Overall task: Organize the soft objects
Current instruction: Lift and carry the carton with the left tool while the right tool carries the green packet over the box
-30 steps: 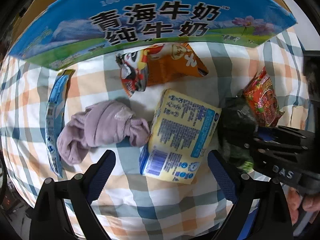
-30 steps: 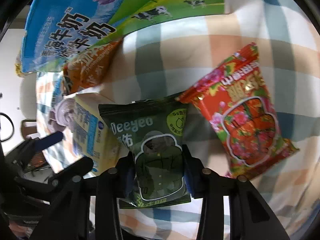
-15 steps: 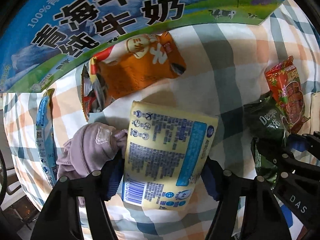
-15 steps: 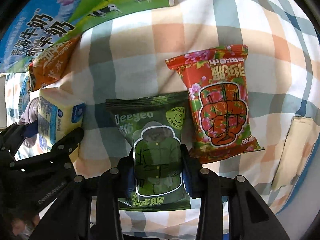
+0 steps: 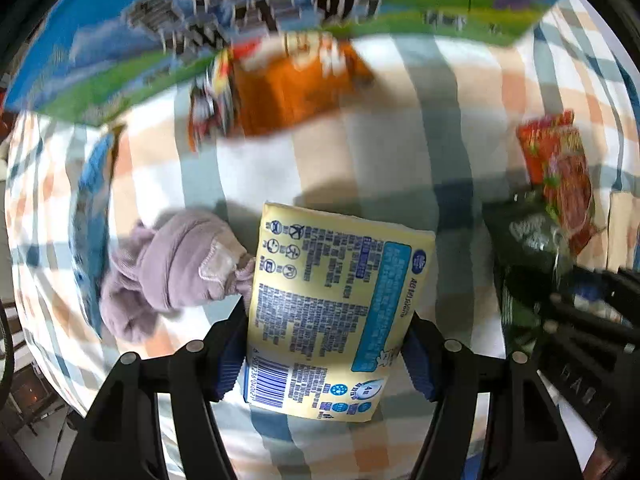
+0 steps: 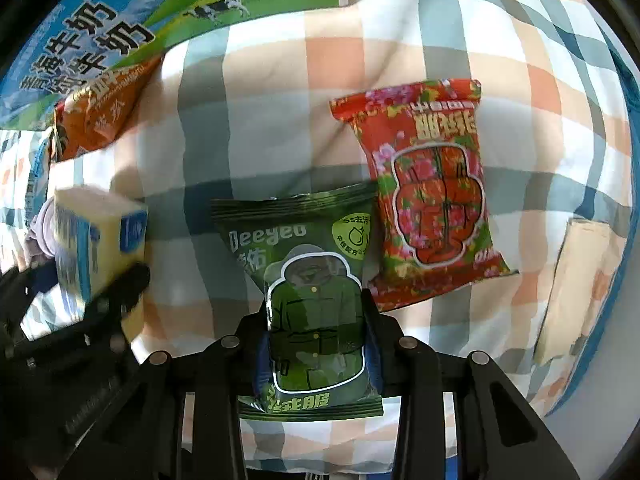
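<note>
Clamping: left gripper [image 5: 326,354] jaws shut around yellow pack [image 5: 332,308]; right gripper [image 6: 318,344] jaws pinching green pouch [image 6: 308,276]

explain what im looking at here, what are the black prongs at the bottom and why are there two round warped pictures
No robot: a person holds a handheld gripper in each hand. Each has a fisheye camera looking along its two black fingers, hence the round, warped views.

One picture is from the left hand. The left tongs are shut on a yellow pack.

The other is from the right hand. The right tongs are shut on a green Deeyeo packet.

Everything sits on a checked cloth. Also there: a red floral packet, an orange snack bag, a bundle of mauve fabric, a thin blue packet and a milk carton box at the back.
</note>
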{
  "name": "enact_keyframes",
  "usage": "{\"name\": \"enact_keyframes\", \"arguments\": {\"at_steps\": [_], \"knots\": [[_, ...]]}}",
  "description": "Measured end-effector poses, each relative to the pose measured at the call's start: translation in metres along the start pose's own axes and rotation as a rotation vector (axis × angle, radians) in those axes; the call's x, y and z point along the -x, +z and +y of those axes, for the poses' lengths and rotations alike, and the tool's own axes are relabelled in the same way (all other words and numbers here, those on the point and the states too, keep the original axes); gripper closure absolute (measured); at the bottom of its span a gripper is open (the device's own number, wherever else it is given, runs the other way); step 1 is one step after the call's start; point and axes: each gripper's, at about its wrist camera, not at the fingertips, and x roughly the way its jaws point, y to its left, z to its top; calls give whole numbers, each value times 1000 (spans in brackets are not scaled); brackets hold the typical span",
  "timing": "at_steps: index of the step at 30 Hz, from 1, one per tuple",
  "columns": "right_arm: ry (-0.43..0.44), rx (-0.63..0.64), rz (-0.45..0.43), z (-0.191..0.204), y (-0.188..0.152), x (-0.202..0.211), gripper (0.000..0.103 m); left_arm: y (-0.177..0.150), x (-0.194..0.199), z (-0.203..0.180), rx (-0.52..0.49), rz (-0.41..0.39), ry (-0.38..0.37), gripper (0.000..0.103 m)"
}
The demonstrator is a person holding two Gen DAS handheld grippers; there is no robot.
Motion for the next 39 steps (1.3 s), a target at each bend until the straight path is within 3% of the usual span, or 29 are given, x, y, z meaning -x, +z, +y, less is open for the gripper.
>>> {"name": "enact_keyframes", "arguments": {"at_steps": [4,8,16,21,31,36,39], "knots": [[-24,13,2,9,2,-12,62,-7,-31,4,17,55,-10,36],[-40,14,10,19,4,-21,61,-10,-40,12,34,41,-33,38],[-20,-9,21,24,-2,-51,63,-37,-35,18,57,5,-51,39],[2,-16,8,22,-12,-51,65,-57,-8,24,60,-38,-68,39],[81,11,-135,14,-36,8,66,-81,73,43,58,-213,-144,39],[129,30,-240,13,-32,65,66,-43,141,45,63,-306,-198,39],[147,42,-292,6,-8,114,66,-14,171,52,76,-347,-244,39]]}}
